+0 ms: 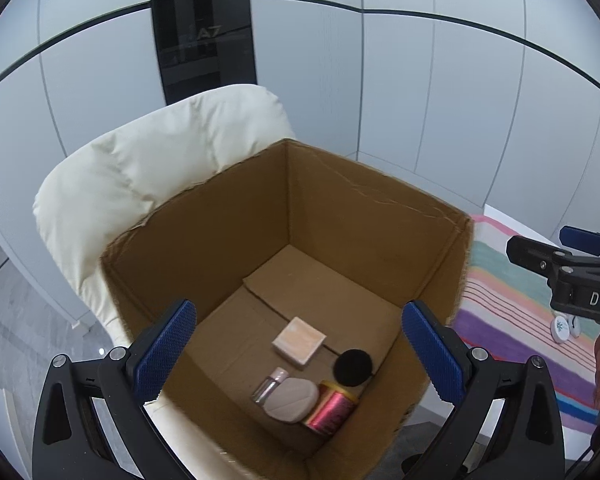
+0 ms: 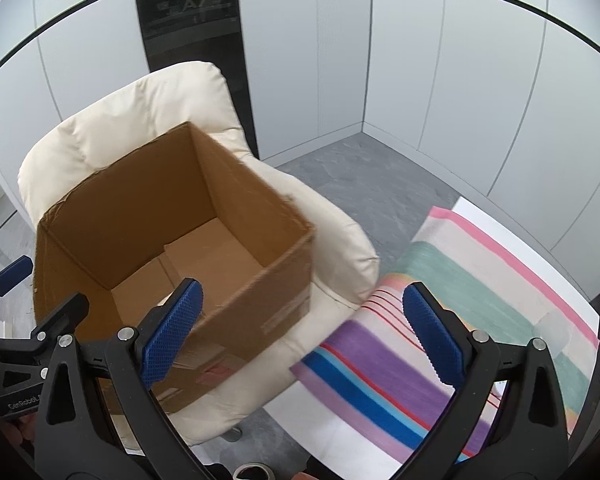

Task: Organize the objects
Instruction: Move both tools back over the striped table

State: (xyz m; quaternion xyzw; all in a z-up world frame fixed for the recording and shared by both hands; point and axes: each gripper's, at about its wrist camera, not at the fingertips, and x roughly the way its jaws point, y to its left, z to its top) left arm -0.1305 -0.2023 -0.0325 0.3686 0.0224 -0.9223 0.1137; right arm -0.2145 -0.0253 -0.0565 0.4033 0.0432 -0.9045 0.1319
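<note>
The box (image 1: pixel 340 216) stands open on a cream chair (image 1: pixel 148 168), and from my left wrist I look straight down into it. My left fingers (image 1: pixel 296 354) stand wide with nothing between the pads, their blue tips framing the box floor from 9 and 3 o'clock.

Between them, toward 6 o'clock on the box floor, lies a small cluster. A square compact (image 1: pixel 299 341) sits nearest the middle. A black puff (image 1: pixel 353 367) lies just beside it at 4 o'clock. A clear little bottle (image 1: pixel 269 384) lies at 7 o'clock of the compact, touching a pale beige sponge (image 1: pixel 292 400). A pink thread spool (image 1: pixel 331 406) lies on its side against the sponge, close to the near wall.

My right fingers (image 2: pixel 302 334) also stand wide and empty. From that wrist the box (image 2: pixel 172 220) sits at 10 o'clock, its near corner just behind my left pad, while my right pad hangs over a striped cloth (image 2: pixel 440 320) spread on the white worktop (image 2: pixel 328 424). The cloth lies at 3 to 5 o'clock of the chair (image 2: pixel 340 248).

In the left view, two small white round things (image 1: pixel 562 328) lie on the cloth at 3 o'clock, under the black frame of my right tool; I cannot tell what they are.
</note>
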